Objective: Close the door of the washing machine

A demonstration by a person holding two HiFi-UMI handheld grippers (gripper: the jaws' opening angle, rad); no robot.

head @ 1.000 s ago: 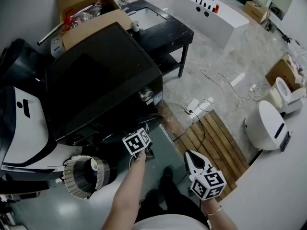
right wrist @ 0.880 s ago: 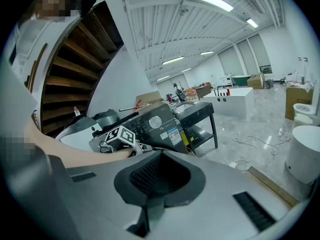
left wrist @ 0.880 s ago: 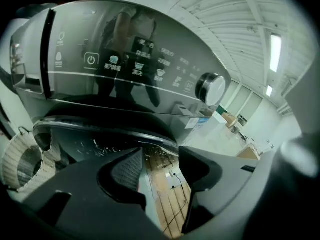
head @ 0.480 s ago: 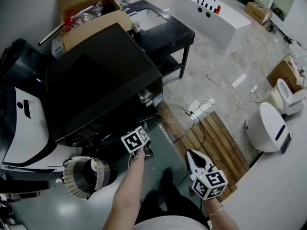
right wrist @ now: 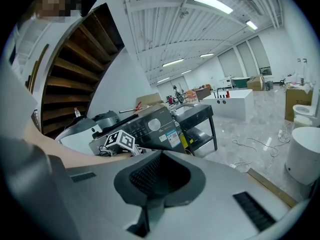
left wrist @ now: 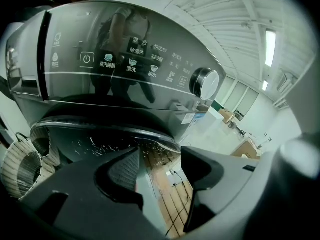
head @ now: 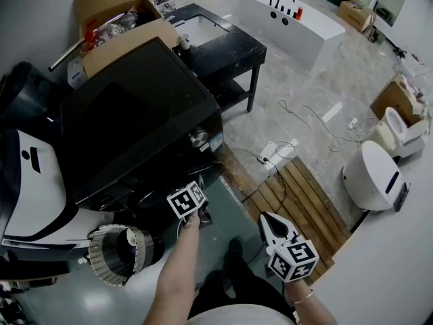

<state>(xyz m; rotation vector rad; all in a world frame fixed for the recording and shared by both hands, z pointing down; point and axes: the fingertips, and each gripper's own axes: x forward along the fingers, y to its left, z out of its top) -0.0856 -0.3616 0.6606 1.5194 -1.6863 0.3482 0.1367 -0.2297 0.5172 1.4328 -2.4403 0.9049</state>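
Black washer [head: 135,120] stands far left. Our left tool [left wrist: 159,159] has just been opening: released, empty. Our right tool [head: 273,225] is clenched, empty.

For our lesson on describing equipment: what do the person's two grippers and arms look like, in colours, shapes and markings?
The left gripper and right gripper are pale grey, with dark ribbed pads inside the jaws. Each carries a white cube printed with black square markers. The forearms are bare, with no sleeves showing. A thin bracelet circles the right wrist.
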